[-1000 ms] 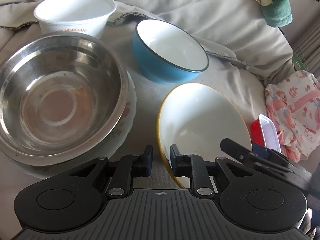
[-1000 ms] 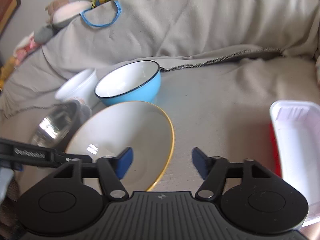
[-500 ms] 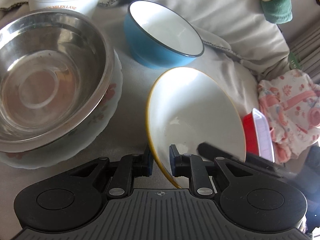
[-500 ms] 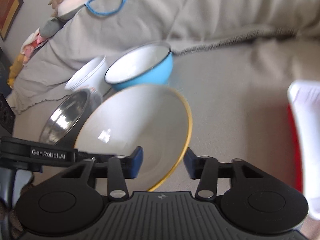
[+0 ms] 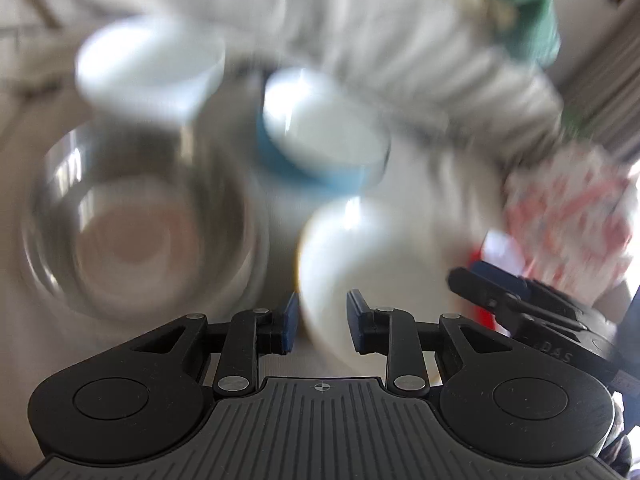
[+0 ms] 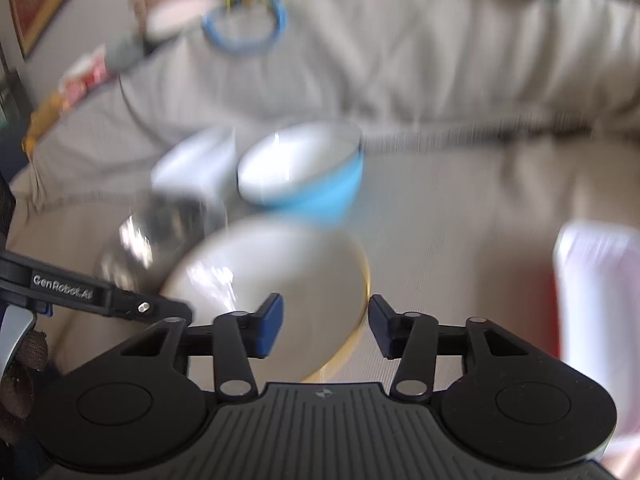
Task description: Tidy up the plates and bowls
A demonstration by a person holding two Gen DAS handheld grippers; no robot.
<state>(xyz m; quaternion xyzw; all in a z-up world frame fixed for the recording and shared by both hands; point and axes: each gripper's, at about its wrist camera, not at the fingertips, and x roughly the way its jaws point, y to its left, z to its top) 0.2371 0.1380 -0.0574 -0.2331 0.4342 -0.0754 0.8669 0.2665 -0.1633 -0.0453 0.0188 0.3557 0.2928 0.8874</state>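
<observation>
The left gripper (image 5: 318, 322) has just been opening its jaws; they now stand apart on either side of the near rim of the yellow-rimmed white bowl (image 5: 372, 264), with a gap showing at each pad, so nothing is clamped. The right gripper (image 6: 325, 326) has also just widened, and its jaws straddle the opposite edge of that bowl (image 6: 280, 276) without pressing on it, as far as the blur lets me see.

Everything sits on a grey cloth-covered couch (image 6: 440, 60). Biggest of the dishes is the steel bowl (image 5: 136, 224), to the left. The yellow-rimmed bowl lies just right of it. Behind are the blue bowl (image 5: 320, 148) with its white inside and a white tub (image 5: 148, 68). A red-and-white tray (image 6: 592, 292) lies off to the right.
</observation>
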